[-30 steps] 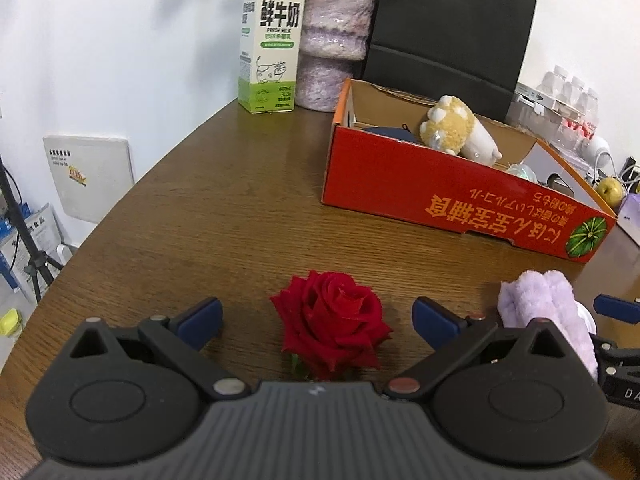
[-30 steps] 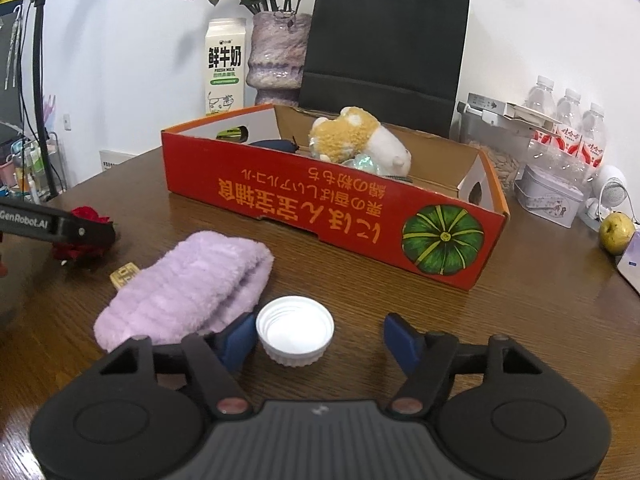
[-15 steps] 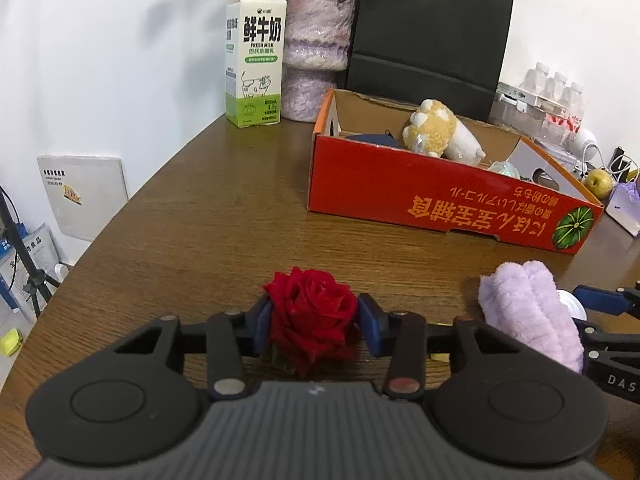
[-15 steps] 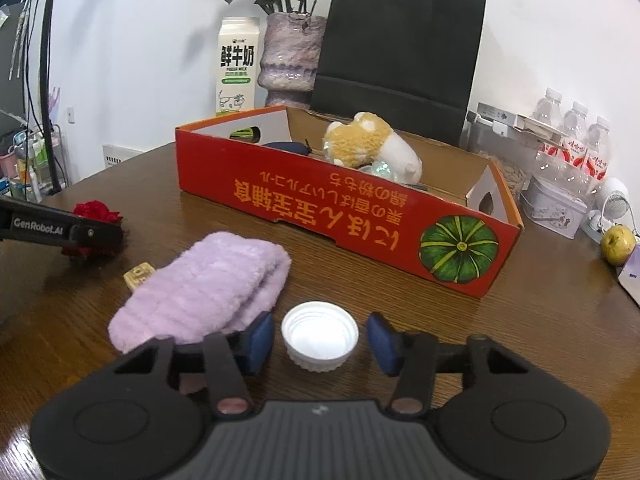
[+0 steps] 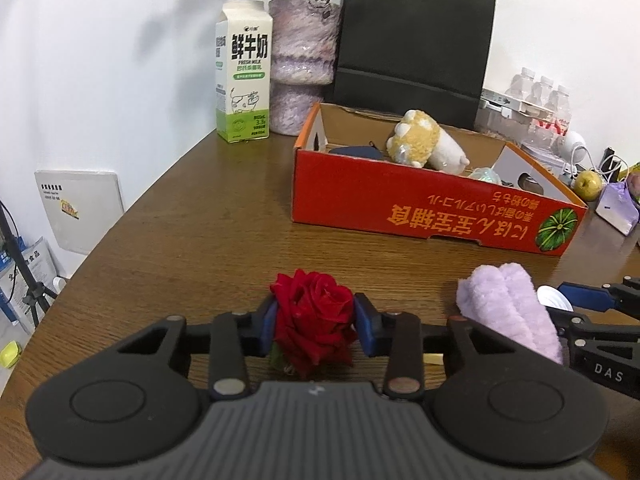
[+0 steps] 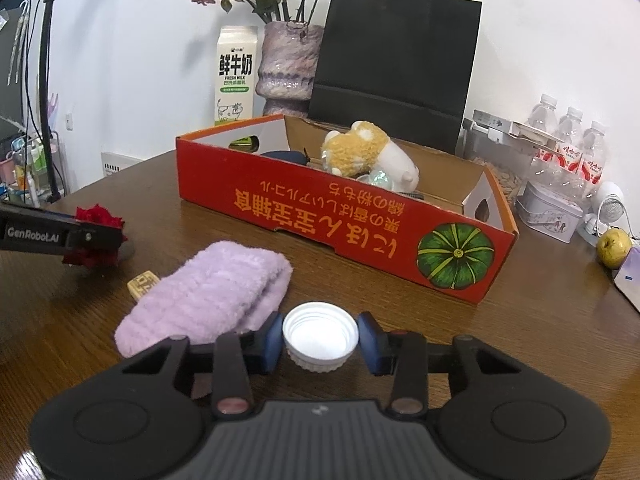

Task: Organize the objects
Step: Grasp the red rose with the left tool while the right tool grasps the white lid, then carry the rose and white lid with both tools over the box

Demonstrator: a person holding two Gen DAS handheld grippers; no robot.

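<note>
My left gripper (image 5: 314,326) is shut on a red rose (image 5: 314,318) and holds it just above the wooden table (image 5: 208,232); the rose also shows in the right wrist view (image 6: 96,236). My right gripper (image 6: 320,338) is shut on a white bottle cap (image 6: 319,336), its blue pads against the cap's sides. A folded lilac towel (image 6: 208,288) lies between the two grippers, also in the left wrist view (image 5: 508,308). The red cardboard box (image 6: 344,216) stands beyond, open-topped, with a plush toy (image 6: 368,152) and other items inside.
A small tan block (image 6: 142,282) lies left of the towel. A milk carton (image 5: 242,80), a vase (image 5: 302,64) and a black paper bag (image 5: 412,48) stand behind the box. Water bottles (image 6: 572,148), a tin (image 6: 552,212) and a green apple (image 6: 614,242) are at the right.
Both grippers closed: the left on the rose, the right on the white cap. Both have risen a little with what they hold.
</note>
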